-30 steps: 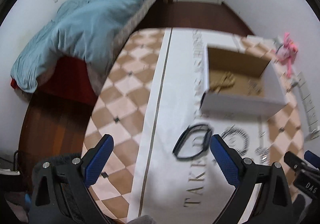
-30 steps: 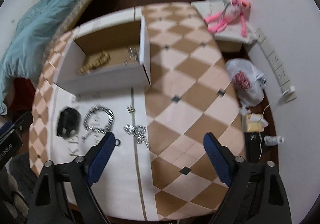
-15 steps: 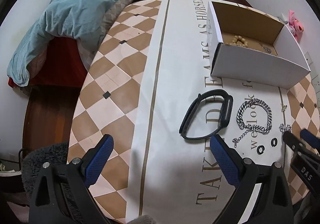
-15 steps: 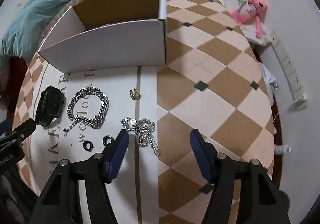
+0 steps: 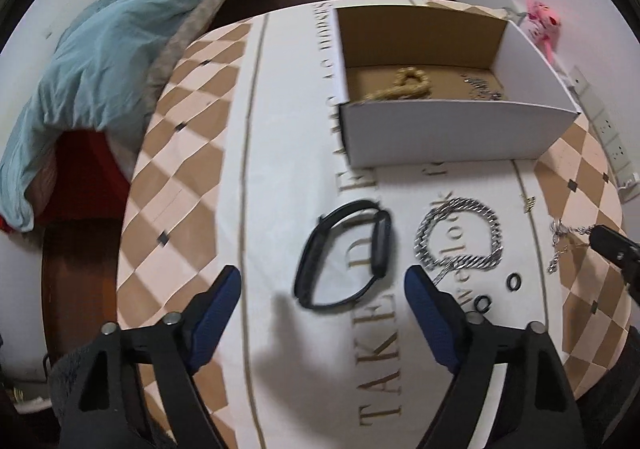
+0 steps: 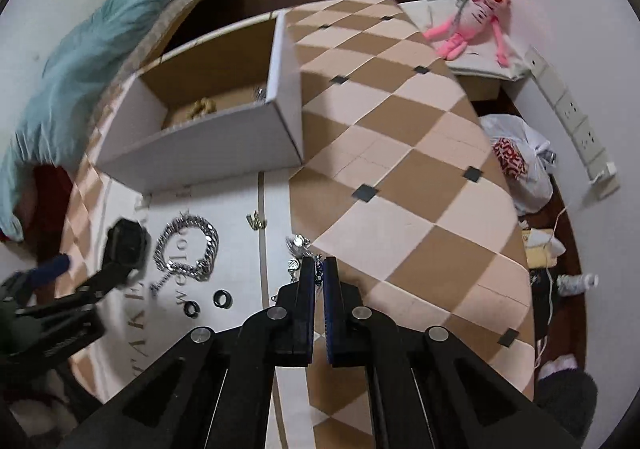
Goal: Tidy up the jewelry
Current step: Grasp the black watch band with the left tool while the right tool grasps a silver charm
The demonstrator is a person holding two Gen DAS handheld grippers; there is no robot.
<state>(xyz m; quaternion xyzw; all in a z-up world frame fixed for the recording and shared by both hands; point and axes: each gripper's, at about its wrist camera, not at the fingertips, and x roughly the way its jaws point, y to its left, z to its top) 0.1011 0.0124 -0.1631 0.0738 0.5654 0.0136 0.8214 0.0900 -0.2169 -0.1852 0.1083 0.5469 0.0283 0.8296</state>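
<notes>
Right gripper (image 6: 319, 269): jaws closed on the thin silver chain (image 6: 298, 245), near the table's right edge. Left gripper (image 5: 322, 287): jaws open, above the black fitness band (image 5: 344, 255) beside the chunky silver bracelet (image 5: 460, 235).

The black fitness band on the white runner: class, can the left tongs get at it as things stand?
Probably yes. The left tongs stand open, the black fitness band lies flat just ahead between them, and nothing covers it.

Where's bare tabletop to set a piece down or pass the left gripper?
Free: checkered table left of the white runner, and right of the box toward the pink toy. Crowded: in front of the box, black band, silver chain bracelet, two black rings.
</notes>
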